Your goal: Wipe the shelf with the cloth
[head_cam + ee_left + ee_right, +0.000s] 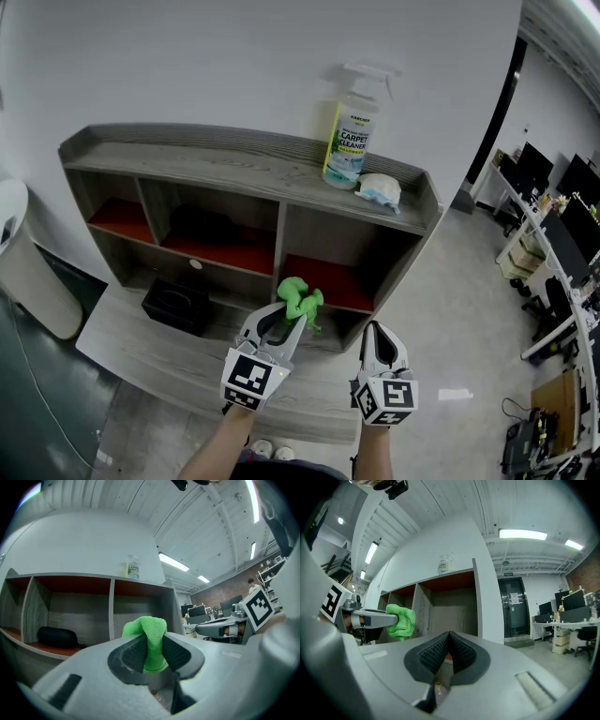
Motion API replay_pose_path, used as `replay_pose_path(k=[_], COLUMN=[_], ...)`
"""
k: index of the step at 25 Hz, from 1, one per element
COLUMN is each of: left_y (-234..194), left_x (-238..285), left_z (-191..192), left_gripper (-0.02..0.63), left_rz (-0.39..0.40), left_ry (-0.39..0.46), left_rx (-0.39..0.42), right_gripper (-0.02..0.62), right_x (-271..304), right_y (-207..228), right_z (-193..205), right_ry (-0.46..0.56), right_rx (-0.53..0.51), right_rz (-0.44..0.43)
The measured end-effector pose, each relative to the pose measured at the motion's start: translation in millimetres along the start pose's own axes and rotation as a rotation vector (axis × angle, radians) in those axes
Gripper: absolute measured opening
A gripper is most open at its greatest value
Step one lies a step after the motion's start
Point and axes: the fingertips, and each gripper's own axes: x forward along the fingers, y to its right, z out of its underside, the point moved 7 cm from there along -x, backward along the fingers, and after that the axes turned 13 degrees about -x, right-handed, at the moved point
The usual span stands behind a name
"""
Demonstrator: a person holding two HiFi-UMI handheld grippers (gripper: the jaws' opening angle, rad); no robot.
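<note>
Cloth [300,298], bright green and bunched into a wad, is sitting pinched in the left tongs [291,317], whose two dark pads are pressing on it from both sides. The left gripper view is showing this plainly: the left tongs [153,649] are closing on the cloth [146,626], open only as far as the fold of fabric between them, with most of the wad sticking out past the tips. In the head view the cloth is hanging in front of the lower right compartment of the shelf [225,164], near the divider; whether it is touching the wood cannot be told.

Just beside it, the right tongs [375,330] are pointing toward the same compartment. In the right gripper view the right tongs [449,643] are holding nothing, their ribbed pads meeting at the tips, and the cloth [401,620] is showing off to the left in the other gripper.

On the top board of the shelf a spray bottle [350,131] is standing upright against the white wall, its label reading "CARPET CLEANER"; the smaller print is not reading clearly. A crumpled white item [380,190] is lying just beside the bottle's base. A black pouch [202,225] is resting in the middle compartment, and a black box [176,305] is sitting on the lower ledge, well apart from the cloth.
</note>
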Motion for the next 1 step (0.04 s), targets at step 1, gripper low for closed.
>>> replay_pose_path(k=[1], left_y=[0.1], left_x=[0.4], left_z=[0.0], left_gripper=[0.087], left_rz=[0.001], left_ry=[0.000], left_rx=[-0.001], right_gripper=[0.009], right_x=[0.4], right_y=[0.0], right_z=[0.6], right_ry=[0.000], right_rx=[0.001], right_rz=[-0.001])
